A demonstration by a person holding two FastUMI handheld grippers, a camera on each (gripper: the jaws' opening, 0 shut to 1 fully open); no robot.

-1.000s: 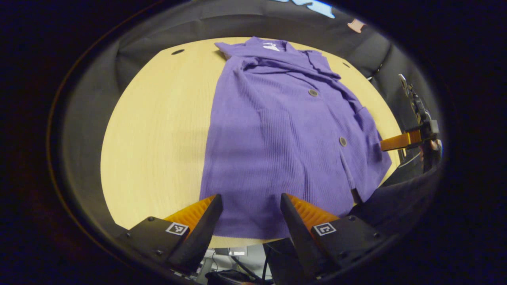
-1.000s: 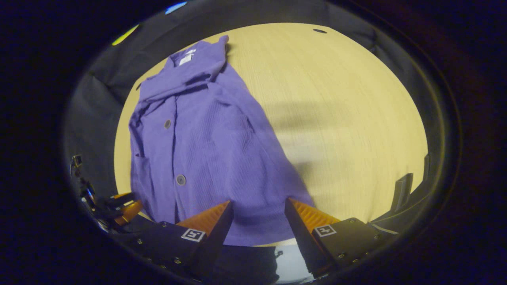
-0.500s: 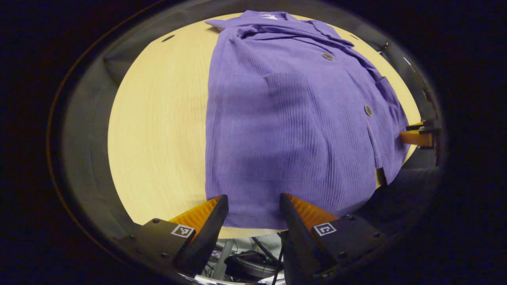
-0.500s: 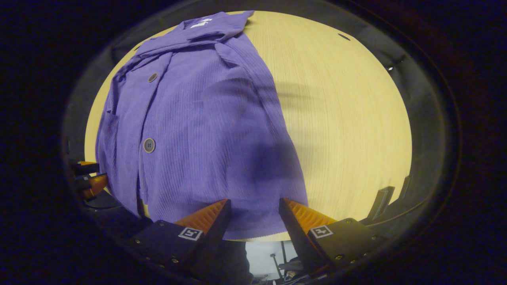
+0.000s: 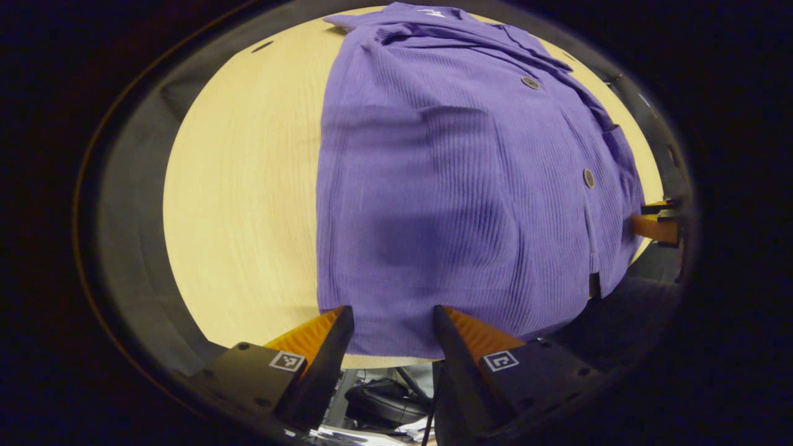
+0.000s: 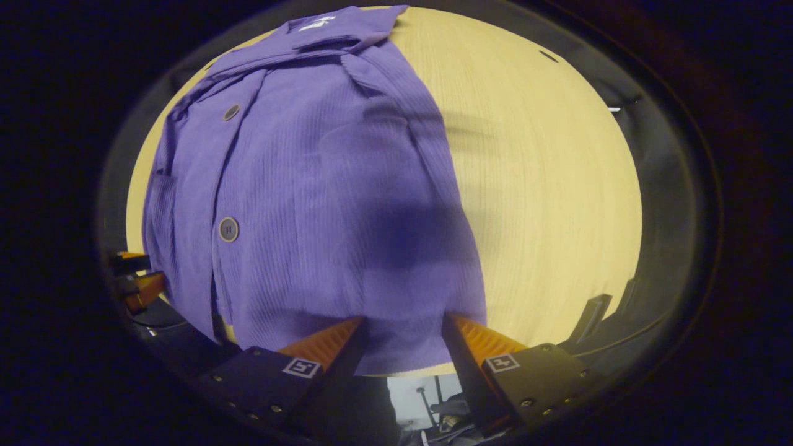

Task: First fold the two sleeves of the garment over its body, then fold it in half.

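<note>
Change: both grippers sit lower and closer to the hem than a second ago.
Garment (image 5: 446, 186): purple, sleeves folded in, lying on the table (image 5: 248, 186) with its hem at the near edge.
Left gripper (image 5: 389, 322): fingers spread, straddling the hem, not pinching.
Right gripper (image 6: 403, 331): spread likewise over the hem.

Left gripper (image 5: 389, 319) spread open at purple garment's (image 5: 458, 186) hem on table (image 5: 241, 186).

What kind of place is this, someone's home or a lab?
Likely a recording booth or lab, not a home: a bare wooden table ringed by black cloth, one purple shirt laid out, and cables and gear under the table's edge.
</note>
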